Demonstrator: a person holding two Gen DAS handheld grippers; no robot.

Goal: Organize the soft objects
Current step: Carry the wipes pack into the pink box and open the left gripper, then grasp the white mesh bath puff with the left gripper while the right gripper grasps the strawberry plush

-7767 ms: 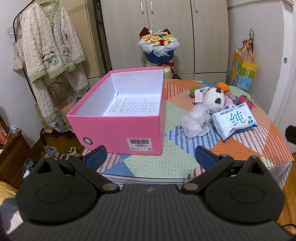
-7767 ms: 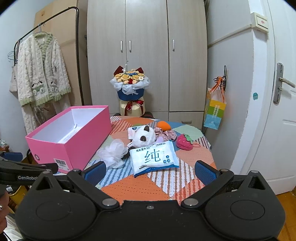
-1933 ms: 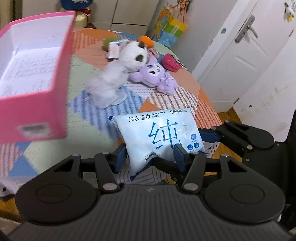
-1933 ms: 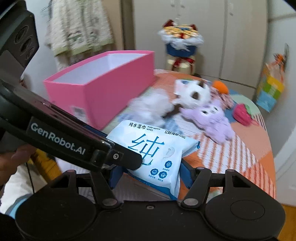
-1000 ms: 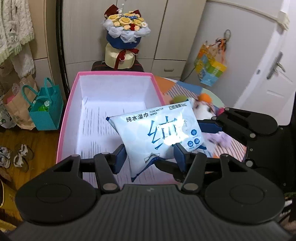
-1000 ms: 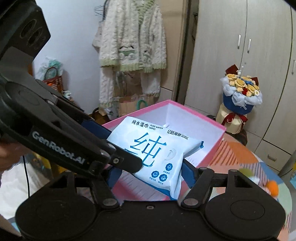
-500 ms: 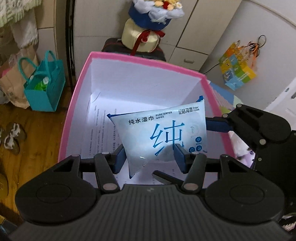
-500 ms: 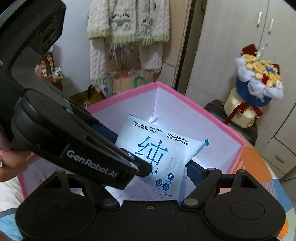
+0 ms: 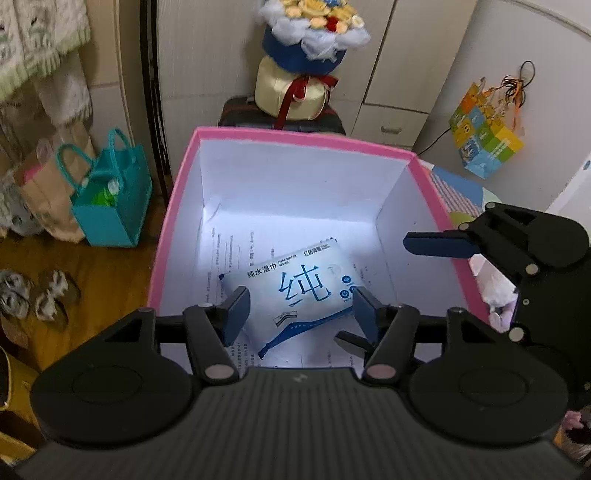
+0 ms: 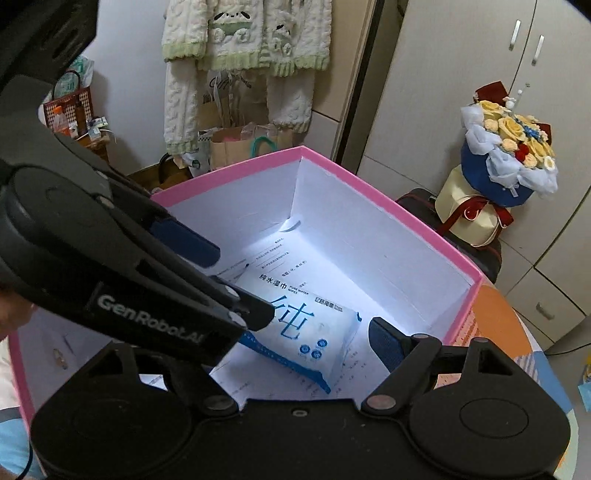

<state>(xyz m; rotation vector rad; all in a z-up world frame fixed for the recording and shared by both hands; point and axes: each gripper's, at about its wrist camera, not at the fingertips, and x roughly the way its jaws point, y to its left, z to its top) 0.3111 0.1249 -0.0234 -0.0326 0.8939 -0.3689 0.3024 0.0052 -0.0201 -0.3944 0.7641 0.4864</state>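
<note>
A pink box with white inner walls stands on a table covered with a patchwork cloth in orange and blue. A sheet of printed paper lies on the floor of the box. Behind the box is a wall of pale cupboards, and a bouquet in blue wrapping stands on a dark case. On the wooden floor at the left there is a teal bag, and a cream knitted garment hangs near it.

The pack of wet wipes lies flat on the paper inside the box, in the near half. The printed face is up. Its long axis runs from near left to far right in the left wrist view, and the small line of text is along the far edge.

The left gripper hangs over the pack. Its jaws are opening, and the pack lies below and between the two fingers, which no longer press on it. The right gripper comes in from the right side over the box wall. Its fingers are wide apart and hold nothing; in its own view the pack lies on the box floor between them, without contact that I can see.
</note>
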